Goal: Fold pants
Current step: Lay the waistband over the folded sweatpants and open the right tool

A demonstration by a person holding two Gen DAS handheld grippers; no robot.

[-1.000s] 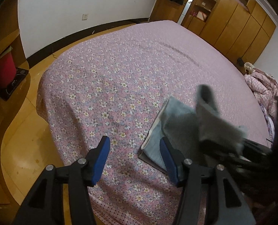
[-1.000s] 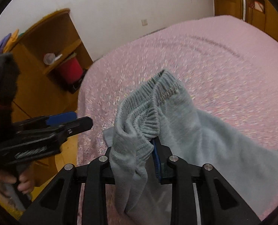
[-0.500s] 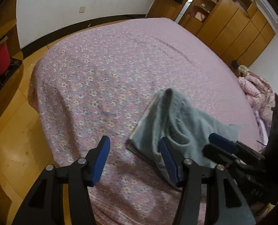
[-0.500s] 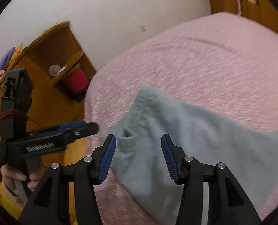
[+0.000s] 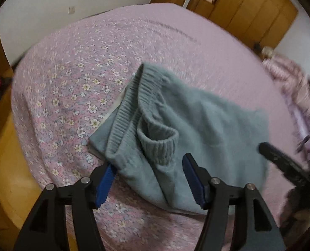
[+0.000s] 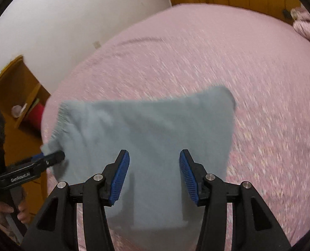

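The grey-blue knit pants (image 5: 196, 125) lie folded in a bundle near the front edge of the pink floral bed (image 5: 75, 79), the ribbed waistband (image 5: 157, 146) bunched towards me. My left gripper (image 5: 149, 179) is open, its blue pads straddling the near waistband corner. In the right wrist view the pants (image 6: 146, 129) spread flat just beyond my open right gripper (image 6: 155, 167), with nothing between its pads. The left gripper (image 6: 29, 171) shows at the left there, its tip at the pants' left corner, held by a hand (image 6: 6, 211).
Wooden wardrobes (image 5: 249, 10) line the far wall. A wooden shelf unit (image 6: 14, 96) with a red bin (image 6: 34, 115) stands left of the bed. A pink padded jacket (image 5: 288, 79) lies at the bed's right side. Wooden floor (image 5: 6, 167) runs below the bed's front corner.
My right gripper opened and let go of the waistband; the pants dropped flat on the bed. My left gripper has moved in over the pants' near corner.
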